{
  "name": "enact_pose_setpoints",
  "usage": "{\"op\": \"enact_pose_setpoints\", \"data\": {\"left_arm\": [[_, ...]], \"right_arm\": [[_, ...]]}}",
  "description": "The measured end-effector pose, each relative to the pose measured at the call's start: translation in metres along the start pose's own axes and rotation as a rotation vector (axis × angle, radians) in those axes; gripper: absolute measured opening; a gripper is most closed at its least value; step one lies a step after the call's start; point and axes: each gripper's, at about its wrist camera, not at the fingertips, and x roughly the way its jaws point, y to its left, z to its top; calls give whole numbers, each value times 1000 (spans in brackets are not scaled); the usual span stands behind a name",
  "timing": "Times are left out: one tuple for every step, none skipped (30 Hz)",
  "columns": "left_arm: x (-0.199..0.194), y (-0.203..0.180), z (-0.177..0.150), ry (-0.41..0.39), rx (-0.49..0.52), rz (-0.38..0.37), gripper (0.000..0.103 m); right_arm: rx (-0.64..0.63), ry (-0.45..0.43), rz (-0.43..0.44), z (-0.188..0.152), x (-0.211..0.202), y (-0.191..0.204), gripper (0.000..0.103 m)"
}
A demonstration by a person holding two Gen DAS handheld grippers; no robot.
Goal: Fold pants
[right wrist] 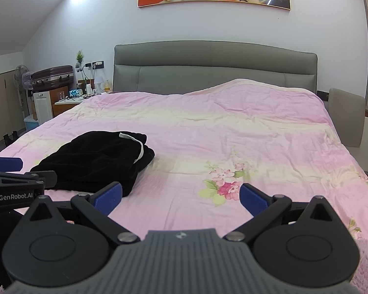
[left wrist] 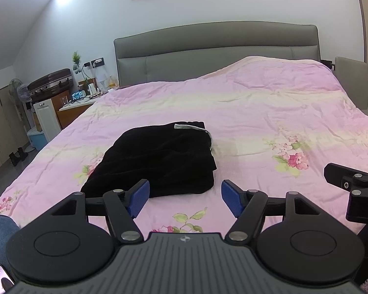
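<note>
Black pants (left wrist: 157,159) lie folded in a compact stack on the pink floral bedspread (left wrist: 257,112), with a grey waistband strip on top at the far side. My left gripper (left wrist: 185,199) is open and empty, just in front of the stack's near edge. In the right wrist view the pants (right wrist: 95,159) lie to the left. My right gripper (right wrist: 180,197) is open and empty over bare bedspread (right wrist: 233,132), to the right of the pants. The right gripper's body shows at the right edge of the left wrist view (left wrist: 350,183); the left gripper's body shows at the left of the right wrist view (right wrist: 14,186).
A grey headboard (left wrist: 216,46) stands at the far end of the bed. A nightstand with clutter (left wrist: 81,98), a suitcase (left wrist: 50,83) and a fan (left wrist: 17,90) are at the far left. A beige chair (right wrist: 348,117) stands right of the bed.
</note>
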Motion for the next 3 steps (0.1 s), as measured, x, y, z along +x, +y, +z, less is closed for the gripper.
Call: {"op": "enact_pose_setpoints", "data": {"left_arm": [[0, 0, 0, 0, 1, 0, 79], [0, -1, 0, 1, 1, 1, 79], [0, -1, 0, 2, 0, 2, 79]], "right_arm": [[0, 1, 1, 0, 0, 0, 98], [-1, 3, 2, 0, 0, 0, 98], [-1, 3, 3, 0, 1, 0, 98]]}}
